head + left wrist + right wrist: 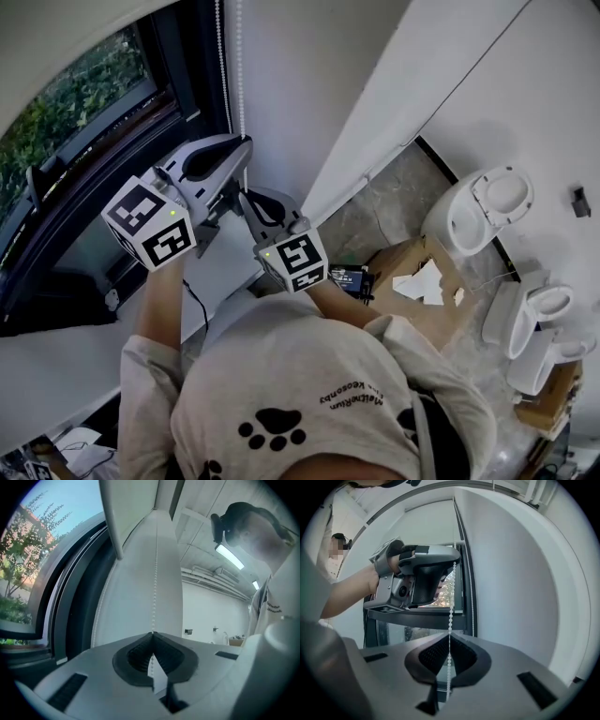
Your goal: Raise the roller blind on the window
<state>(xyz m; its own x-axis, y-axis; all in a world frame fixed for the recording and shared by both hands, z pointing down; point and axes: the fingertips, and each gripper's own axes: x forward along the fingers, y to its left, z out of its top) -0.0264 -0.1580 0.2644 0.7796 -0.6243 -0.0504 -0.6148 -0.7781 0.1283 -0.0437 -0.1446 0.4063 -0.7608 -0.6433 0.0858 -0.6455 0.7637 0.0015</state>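
A white bead chain (241,66) hangs down the wall beside the dark-framed window (84,103). My left gripper (246,150) is the upper one and is shut on the chain. In the left gripper view the beads (155,573) rise straight from its closed jaw tips (152,633). My right gripper (246,199) sits just below it, also shut on the chain. In the right gripper view the chain (451,606) runs from its closed jaws (450,637) up to the left gripper (456,558).
The white window sill (56,366) lies at lower left, and a white wall (309,84) stands right of the chain. On the floor to the right are an open cardboard box (422,281) and several white toilets (478,211).
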